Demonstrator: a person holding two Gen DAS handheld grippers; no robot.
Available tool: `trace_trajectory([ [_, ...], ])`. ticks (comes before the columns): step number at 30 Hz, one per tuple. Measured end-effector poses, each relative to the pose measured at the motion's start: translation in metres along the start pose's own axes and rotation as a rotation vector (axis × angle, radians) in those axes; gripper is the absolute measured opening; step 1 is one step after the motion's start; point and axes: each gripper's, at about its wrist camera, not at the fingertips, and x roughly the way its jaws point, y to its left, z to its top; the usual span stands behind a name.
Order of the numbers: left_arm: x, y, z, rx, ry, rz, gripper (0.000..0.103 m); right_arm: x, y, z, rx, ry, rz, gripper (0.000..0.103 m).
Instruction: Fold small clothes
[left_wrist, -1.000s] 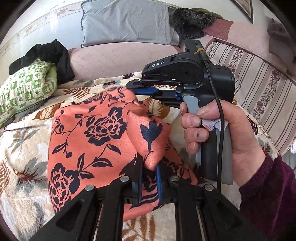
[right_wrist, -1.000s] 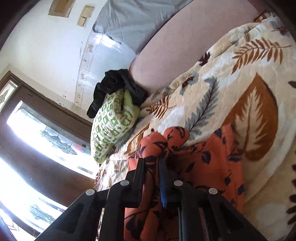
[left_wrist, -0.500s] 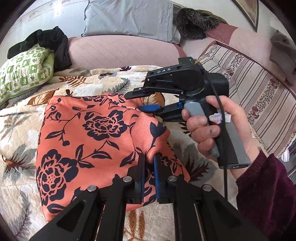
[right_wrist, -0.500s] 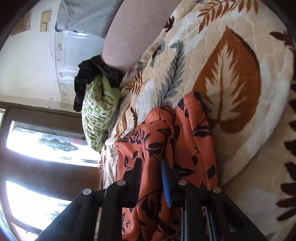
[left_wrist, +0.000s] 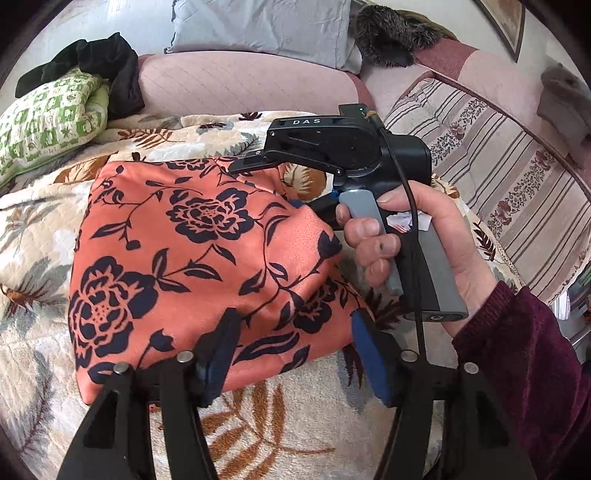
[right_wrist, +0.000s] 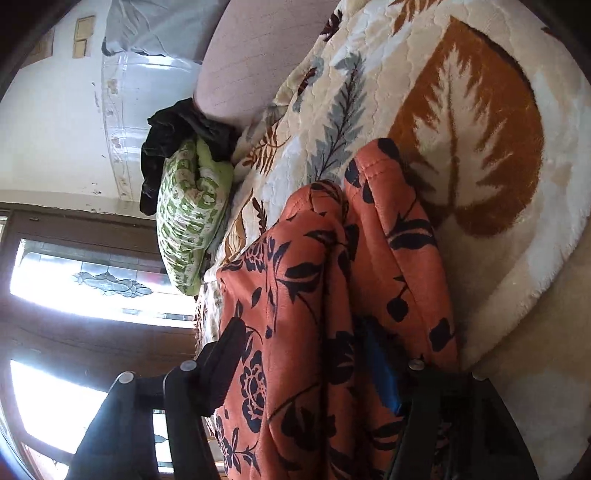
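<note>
— Two grippers, both spread wide. How does the left gripper (left_wrist: 295, 350) stand?
— Its fingers are parted, one on each side of the near edge of the cloth (left_wrist: 192, 258), touching the fabric but not pinching it.
— And the cloth itself?
— Orange with dark flowers, folded into a rough rectangle and lying on the quilt (left_wrist: 33, 229), the leaf-patterned one. Its right side bulges up in a hump.
— What about the right gripper (left_wrist: 295, 184)?
— From the left wrist view a bare hand (left_wrist: 417, 240) grips its handle just right of the cloth, and the fingers reach over the far right corner. In its own view the right gripper (right_wrist: 306, 354) is released too, fingers apart with layered folds of cloth (right_wrist: 332, 295) between and over them; the blue pad (right_wrist: 380, 365) shows against the fabric.
— Any containers?
— None that I can see.
— Further back?
— Left, a green-and-white pillow (left_wrist: 44, 118) with a black garment (left_wrist: 107, 70) draped on it. Behind, a pink couch back (left_wrist: 236, 85) carrying a grey cushion (left_wrist: 266, 26); right, a striped cover (left_wrist: 517, 166)
</note>
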Motion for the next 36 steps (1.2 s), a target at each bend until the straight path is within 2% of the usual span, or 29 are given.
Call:
trace_trajectory([
  [2, 0.002, -0.004, -0.001, 0.022, -0.019, 0.031, 0.065, 0.000, 0.003, 0.001, -0.021, -0.005, 0.016, 0.033],
  [3, 0.003, -0.007, 0.000, 0.044, -0.039, 0.069, 0.065, 0.001, 0.004, 0.001, -0.033, 0.004, 0.029, 0.020],
  [5, 0.008, -0.014, 0.002, 0.124, -0.090, 0.177, 0.065, 0.003, 0.010, 0.000, -0.061, 0.010, 0.011, 0.019],
  [7, 0.016, -0.019, 0.003, 0.213, -0.105, 0.300, 0.065, 0.003, 0.016, -0.002, -0.089, 0.009, -0.006, 0.018],
  [12, 0.023, -0.026, 0.005, 0.297, -0.138, 0.375, 0.067, -0.008, 0.024, -0.004, -0.113, -0.003, 0.031, 0.017],
  [14, 0.022, -0.034, 0.005, 0.320, -0.143, 0.355, 0.067, -0.009, 0.026, -0.005, -0.116, -0.008, 0.030, 0.017],
  [16, 0.013, -0.041, 0.001, 0.334, -0.157, 0.287, 0.069, -0.007, 0.026, -0.005, -0.111, -0.010, 0.027, 0.017],
  [18, 0.007, -0.046, -0.007, 0.363, -0.184, 0.299, 0.080, -0.007, 0.024, -0.005, -0.099, -0.007, 0.029, 0.017],
  [20, 0.010, -0.048, -0.010, 0.380, -0.195, 0.328, 0.081, -0.008, 0.022, -0.004, -0.095, -0.006, 0.037, 0.017],
  [26, 0.035, -0.034, 0.003, 0.367, -0.126, 0.361, 0.081, -0.008, 0.023, -0.005, -0.100, -0.004, 0.039, 0.016],
  [30, 0.036, -0.037, 0.006, 0.407, -0.155, 0.353, 0.080, -0.009, 0.024, -0.005, -0.106, -0.006, 0.040, 0.016],
  [31, 0.036, -0.040, 0.006, 0.419, -0.161, 0.346, 0.078, -0.009, 0.025, -0.005, -0.109, -0.007, 0.040, 0.016],
  [32, 0.036, -0.043, 0.007, 0.434, -0.166, 0.335, 0.063, -0.010, 0.026, -0.005, -0.112, -0.010, 0.042, 0.016],
  [33, 0.037, -0.046, 0.008, 0.449, -0.163, 0.321, 0.039, -0.011, 0.028, -0.005, -0.117, -0.013, 0.044, 0.016],
  [34, 0.038, -0.048, 0.008, 0.458, -0.154, 0.316, 0.029, -0.012, 0.030, -0.005, -0.124, -0.020, 0.048, 0.016],
  [36, 0.037, -0.049, 0.009, 0.455, -0.161, 0.304, 0.021, -0.017, 0.034, -0.006, -0.141, -0.031, 0.056, 0.016],
])
